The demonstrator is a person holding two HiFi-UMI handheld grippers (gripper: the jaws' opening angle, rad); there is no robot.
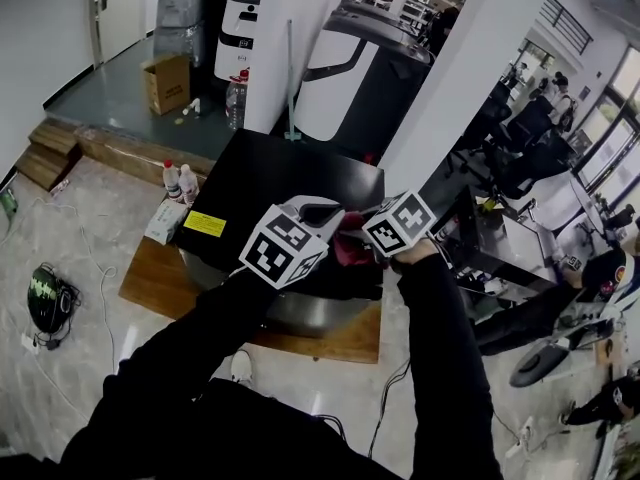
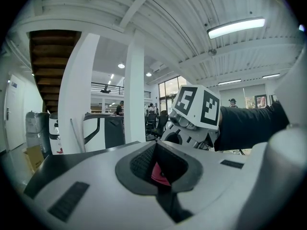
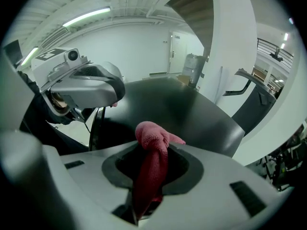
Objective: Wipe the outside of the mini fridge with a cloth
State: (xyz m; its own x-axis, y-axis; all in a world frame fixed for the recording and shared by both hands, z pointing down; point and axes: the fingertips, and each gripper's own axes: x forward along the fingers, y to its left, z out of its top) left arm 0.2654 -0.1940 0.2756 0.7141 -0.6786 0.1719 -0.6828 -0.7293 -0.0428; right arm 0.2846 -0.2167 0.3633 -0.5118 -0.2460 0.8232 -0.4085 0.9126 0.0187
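Observation:
The black mini fridge (image 1: 270,183) stands on a low wooden platform, with a yellow label on its top. Both grippers hover over its near right corner, jaws facing each other. A red cloth (image 1: 346,249) hangs between them. In the right gripper view the right gripper (image 3: 151,176) is shut on the cloth (image 3: 152,143), which bunches up out of the jaws above the fridge top (image 3: 182,109). The left gripper (image 2: 160,169) is shut too, with a bit of red cloth (image 2: 159,175) in its jaw hollow. The right gripper's marker cube (image 2: 196,107) sits just beyond it.
The wooden platform (image 1: 150,280) carries two bottles (image 1: 180,180) and a white box (image 1: 165,221). A black helmet-like thing (image 1: 45,298) and cables lie on the floor at left. A cardboard box (image 1: 166,83), a treadmill (image 1: 350,68) and a white pillar (image 1: 470,78) stand behind. Desks and people are at right.

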